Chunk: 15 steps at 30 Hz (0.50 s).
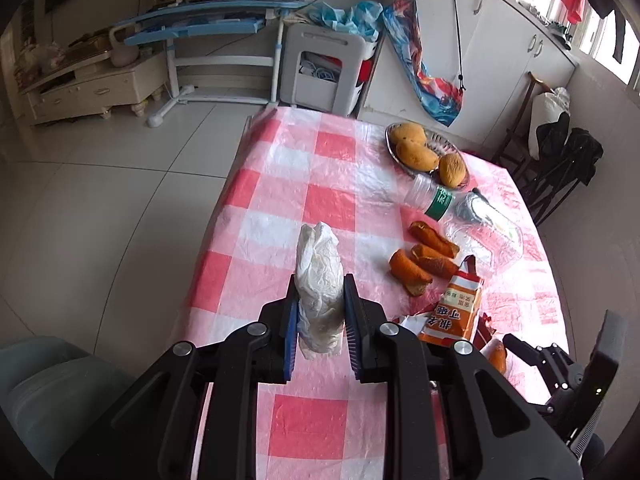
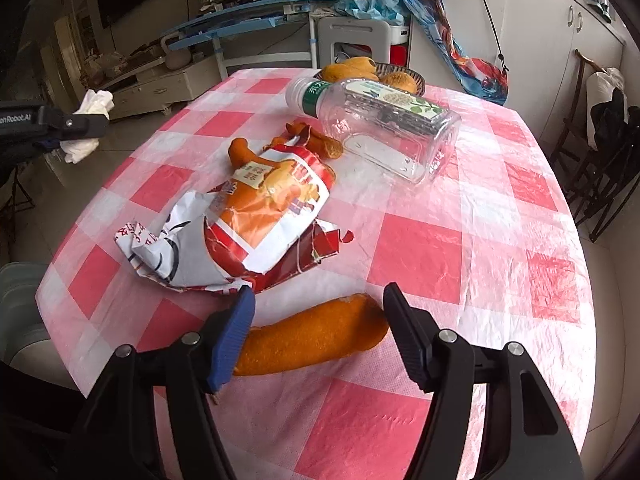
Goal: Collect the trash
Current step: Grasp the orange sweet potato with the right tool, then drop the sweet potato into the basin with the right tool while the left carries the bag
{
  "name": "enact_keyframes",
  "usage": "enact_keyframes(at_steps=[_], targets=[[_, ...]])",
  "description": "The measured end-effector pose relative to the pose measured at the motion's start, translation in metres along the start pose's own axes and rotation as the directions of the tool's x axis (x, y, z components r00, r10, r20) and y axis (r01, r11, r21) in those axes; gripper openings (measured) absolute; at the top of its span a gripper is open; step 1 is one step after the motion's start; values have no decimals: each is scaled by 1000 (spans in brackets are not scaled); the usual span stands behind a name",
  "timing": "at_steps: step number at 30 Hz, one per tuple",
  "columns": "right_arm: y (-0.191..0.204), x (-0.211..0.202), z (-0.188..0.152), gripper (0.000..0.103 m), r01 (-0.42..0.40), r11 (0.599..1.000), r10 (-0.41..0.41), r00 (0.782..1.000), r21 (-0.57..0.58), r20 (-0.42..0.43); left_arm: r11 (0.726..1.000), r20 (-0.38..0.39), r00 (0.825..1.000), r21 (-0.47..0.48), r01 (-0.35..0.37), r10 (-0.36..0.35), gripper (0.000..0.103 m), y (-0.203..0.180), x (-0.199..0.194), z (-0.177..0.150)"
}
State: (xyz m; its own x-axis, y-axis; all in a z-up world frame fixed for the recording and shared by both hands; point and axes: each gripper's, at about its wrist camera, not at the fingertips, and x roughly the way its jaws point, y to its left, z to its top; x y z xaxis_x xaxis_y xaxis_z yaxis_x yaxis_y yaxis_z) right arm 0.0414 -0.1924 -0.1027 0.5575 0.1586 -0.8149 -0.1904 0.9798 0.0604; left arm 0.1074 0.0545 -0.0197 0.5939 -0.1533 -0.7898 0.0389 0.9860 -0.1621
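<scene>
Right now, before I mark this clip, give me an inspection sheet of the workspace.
Surface: table under a pink-and-white checked plastic cover.
Job's things: crumpled tissue; torn snack wrapper; empty plastic bottle on its side; orange peel pieces.
Clutter: dish of fruit at the far edge.
Grippers: left claw shut on the tissue, off the table; right claw open, straddling one peel piece.
Cables: black cord hanging on the cabinet.
Surroundings: blue desk, white cabinets, tiled floor, dark chair.
</scene>
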Motion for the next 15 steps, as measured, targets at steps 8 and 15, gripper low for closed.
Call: enact_keyframes(at_steps=[8, 15], targets=[[-16, -17, -10, 63, 41, 999, -41, 999, 9, 8, 999, 24, 1000, 29, 14, -15, 20, -8, -15, -2], [-15, -30, -16, 63, 61, 998, -61, 998, 3, 9, 999, 24, 999, 37, 25, -26, 20, -13, -19, -8]])
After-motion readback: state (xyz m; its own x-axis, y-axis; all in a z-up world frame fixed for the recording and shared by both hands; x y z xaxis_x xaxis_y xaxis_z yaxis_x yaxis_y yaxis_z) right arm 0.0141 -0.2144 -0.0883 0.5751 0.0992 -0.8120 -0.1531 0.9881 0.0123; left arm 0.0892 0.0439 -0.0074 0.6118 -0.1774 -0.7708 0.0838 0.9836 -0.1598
